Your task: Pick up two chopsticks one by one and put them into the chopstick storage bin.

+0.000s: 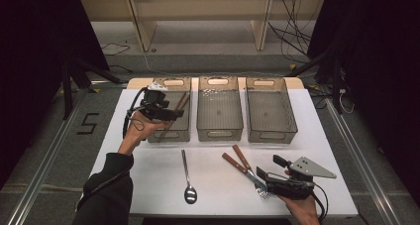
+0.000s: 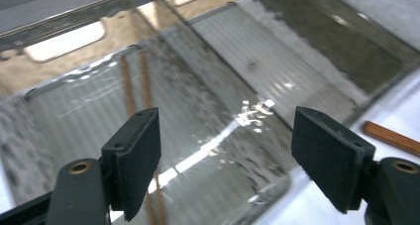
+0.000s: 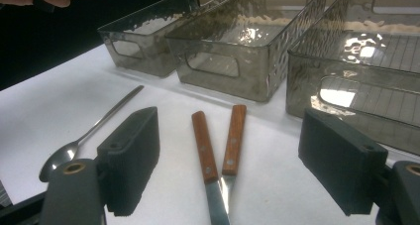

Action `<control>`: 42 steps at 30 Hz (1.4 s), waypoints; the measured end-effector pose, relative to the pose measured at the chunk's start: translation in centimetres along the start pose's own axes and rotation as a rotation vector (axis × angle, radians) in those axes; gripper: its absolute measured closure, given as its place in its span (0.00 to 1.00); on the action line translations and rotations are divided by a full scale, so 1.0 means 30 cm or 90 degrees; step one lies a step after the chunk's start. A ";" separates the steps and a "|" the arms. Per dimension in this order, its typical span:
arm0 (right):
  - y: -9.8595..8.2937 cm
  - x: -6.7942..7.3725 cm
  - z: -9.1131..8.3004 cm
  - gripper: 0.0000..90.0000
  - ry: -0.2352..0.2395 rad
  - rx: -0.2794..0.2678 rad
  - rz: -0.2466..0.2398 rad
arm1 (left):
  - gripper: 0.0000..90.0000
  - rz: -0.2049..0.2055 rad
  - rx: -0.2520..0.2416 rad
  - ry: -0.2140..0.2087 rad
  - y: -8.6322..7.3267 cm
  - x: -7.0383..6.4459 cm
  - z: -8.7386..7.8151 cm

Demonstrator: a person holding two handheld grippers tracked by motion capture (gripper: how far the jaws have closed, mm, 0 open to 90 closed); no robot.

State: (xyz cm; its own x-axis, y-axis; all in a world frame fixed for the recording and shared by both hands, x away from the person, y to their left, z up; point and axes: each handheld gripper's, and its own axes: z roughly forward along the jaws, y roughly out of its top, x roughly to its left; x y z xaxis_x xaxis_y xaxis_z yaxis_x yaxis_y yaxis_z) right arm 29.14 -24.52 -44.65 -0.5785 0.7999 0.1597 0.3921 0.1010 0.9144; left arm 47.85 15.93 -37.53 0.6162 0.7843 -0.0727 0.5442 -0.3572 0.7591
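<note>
L gripper (image 1: 171, 114) over left bin (image 1: 171, 131) — jaws apart, empty.

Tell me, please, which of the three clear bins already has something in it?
The left bin, under the left gripper: two brown sticks lie inside. The middle bin and right bin look empty.

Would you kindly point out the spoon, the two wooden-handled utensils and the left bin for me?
spoon (image 1: 190, 194): high view, on its bowl.
wooden-handled utensils (image 3: 205, 153): right gripper view, on the left one's handle.
left bin (image 1: 168, 137): high view, on its near wall.
</note>
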 end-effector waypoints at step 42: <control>-0.001 0.003 -0.004 0.27 0.003 0.000 -0.008 | 0.20 0.098 0.050 -0.107 -0.214 -0.247 0.062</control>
State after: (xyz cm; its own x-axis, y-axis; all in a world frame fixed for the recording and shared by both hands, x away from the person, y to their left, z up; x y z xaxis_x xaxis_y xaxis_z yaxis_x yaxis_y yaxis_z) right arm 28.99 -24.53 -44.61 -0.5869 0.7957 0.1497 0.3851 0.1117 0.9161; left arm 40.84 11.46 -43.08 0.7778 0.6244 -0.0723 0.4757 -0.5096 0.7170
